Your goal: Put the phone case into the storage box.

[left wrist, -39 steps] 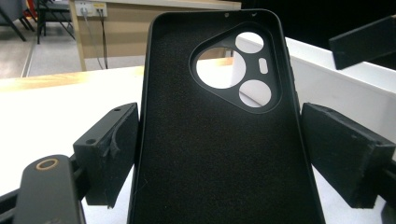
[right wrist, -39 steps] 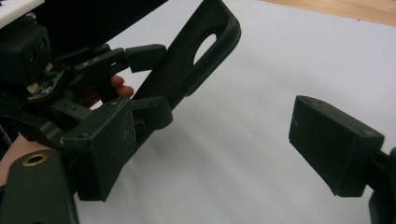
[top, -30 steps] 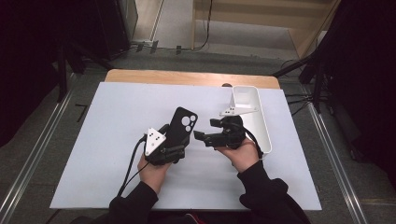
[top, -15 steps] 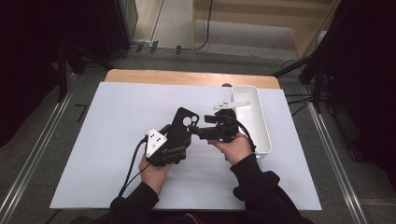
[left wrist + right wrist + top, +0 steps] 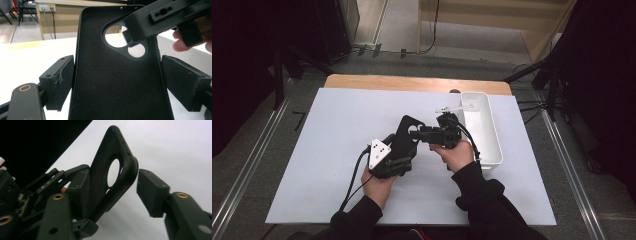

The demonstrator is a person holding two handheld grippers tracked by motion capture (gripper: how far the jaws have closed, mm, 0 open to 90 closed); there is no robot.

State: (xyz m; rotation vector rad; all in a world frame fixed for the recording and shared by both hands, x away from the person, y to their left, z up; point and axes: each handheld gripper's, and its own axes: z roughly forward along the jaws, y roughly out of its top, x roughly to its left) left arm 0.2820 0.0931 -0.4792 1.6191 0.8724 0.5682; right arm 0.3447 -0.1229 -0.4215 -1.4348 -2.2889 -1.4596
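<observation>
A black phone case (image 5: 406,136) is held up off the white table (image 5: 327,130) by the left gripper (image 5: 393,162), inner felt side toward that gripper's camera; in the left gripper view the case (image 5: 117,82) is seen between the two jaws, the left pad touching its edge, the right pad close against the other edge, so it is judged clamped by its long sides. Since a second ago the right gripper (image 5: 424,134) has been brought leftward from near the white bin (image 5: 492,145) to the case's camera-cutout end. In the right gripper view the case's top corner (image 5: 117,167) is seen between the spread jaws, one jaw behind the case, the other just beside the rim and not yet touching; the right gripper is judged open, about to close. The move is read as a handover or a second grip being set up at the cutout end. The bin is left untouched beside the right hand (image 5: 455,155). Slip risk is judged low while the left grip is kept.
</observation>
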